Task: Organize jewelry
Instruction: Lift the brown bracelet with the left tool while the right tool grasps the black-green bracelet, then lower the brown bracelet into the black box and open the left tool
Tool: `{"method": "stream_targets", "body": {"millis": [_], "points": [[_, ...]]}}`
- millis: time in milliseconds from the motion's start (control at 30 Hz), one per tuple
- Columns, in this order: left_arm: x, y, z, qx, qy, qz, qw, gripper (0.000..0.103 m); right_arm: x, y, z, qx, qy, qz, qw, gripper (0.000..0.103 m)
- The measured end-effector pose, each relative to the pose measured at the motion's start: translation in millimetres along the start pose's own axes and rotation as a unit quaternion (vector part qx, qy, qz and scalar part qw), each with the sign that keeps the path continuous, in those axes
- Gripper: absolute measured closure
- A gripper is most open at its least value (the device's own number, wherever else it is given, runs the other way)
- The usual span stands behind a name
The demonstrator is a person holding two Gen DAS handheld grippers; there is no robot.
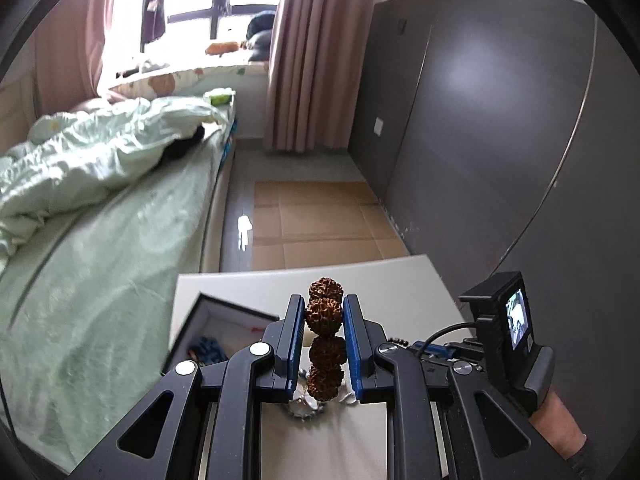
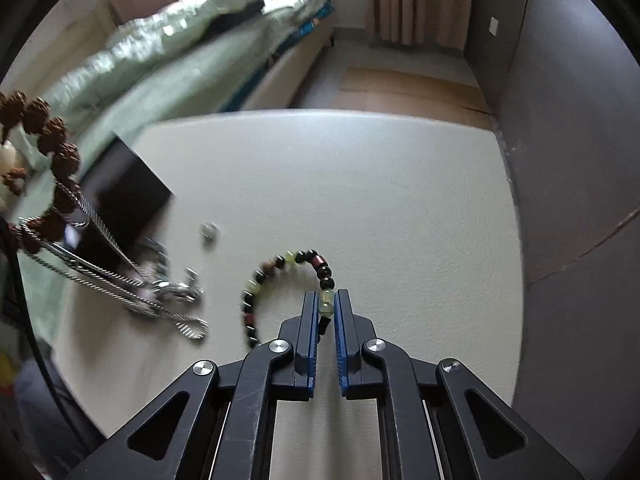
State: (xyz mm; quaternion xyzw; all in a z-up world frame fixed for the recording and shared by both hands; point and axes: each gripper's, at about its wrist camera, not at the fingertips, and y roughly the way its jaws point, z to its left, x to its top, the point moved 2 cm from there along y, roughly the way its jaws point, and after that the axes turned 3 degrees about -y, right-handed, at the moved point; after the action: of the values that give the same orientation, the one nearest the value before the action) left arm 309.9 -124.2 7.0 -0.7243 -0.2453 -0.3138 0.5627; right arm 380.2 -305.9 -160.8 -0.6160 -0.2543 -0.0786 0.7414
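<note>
My left gripper (image 1: 323, 312) is shut on a bracelet of large brown knobbly beads (image 1: 325, 344) and holds it above the white table (image 1: 400, 284). The same bracelet (image 2: 52, 140) hangs at the left edge of the right wrist view, with a silver chain (image 2: 120, 280) trailing from it to the table. My right gripper (image 2: 325, 304) is shut on a bracelet of black, red and pale green beads (image 2: 280, 276) that curls on the table. A dark jewelry box (image 1: 224, 332) with a white lining stands open at the table's left; in the right wrist view (image 2: 124, 196) it is blurred.
A small silver piece (image 2: 210, 231) lies loose on the table near the box. A bed with green bedding (image 1: 100, 208) runs along the left. A grey wall (image 1: 500, 140) closes the right side. Cardboard sheets (image 1: 316, 220) lie on the floor beyond the table.
</note>
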Motion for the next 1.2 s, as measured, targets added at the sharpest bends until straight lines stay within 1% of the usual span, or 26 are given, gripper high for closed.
{"method": "stream_targets", "body": {"millis": [133, 300, 400, 733, 933, 1200], "points": [[12, -20, -2, 0.004, 0.008, -0.02, 0.9998, 0.083, 8, -17, 4, 0.031, 0.017, -0.034, 0.999, 0.094], [26, -41, -2, 0.008, 0.017, -0.04, 0.999, 0.083, 16, -25, 9, 0.054, 0.032, -0.058, 0.996, 0.094], [32, -50, -3, 0.012, 0.023, -0.049, 0.9985, 0.083, 20, -35, 12, 0.07, 0.041, -0.08, 0.993, 0.094], [52, -87, -6, 0.027, 0.036, -0.086, 0.9953, 0.082, 32, -70, 20, 0.132, 0.077, -0.154, 0.976, 0.094], [61, -108, -12, 0.039, 0.053, -0.111, 0.9917, 0.082, 38, -75, 30, 0.151, 0.081, -0.173, 0.97, 0.094], [63, -127, -20, 0.047, 0.072, -0.127, 0.9881, 0.082, 44, -84, 43, 0.179, 0.081, -0.193, 0.961, 0.094]]}}
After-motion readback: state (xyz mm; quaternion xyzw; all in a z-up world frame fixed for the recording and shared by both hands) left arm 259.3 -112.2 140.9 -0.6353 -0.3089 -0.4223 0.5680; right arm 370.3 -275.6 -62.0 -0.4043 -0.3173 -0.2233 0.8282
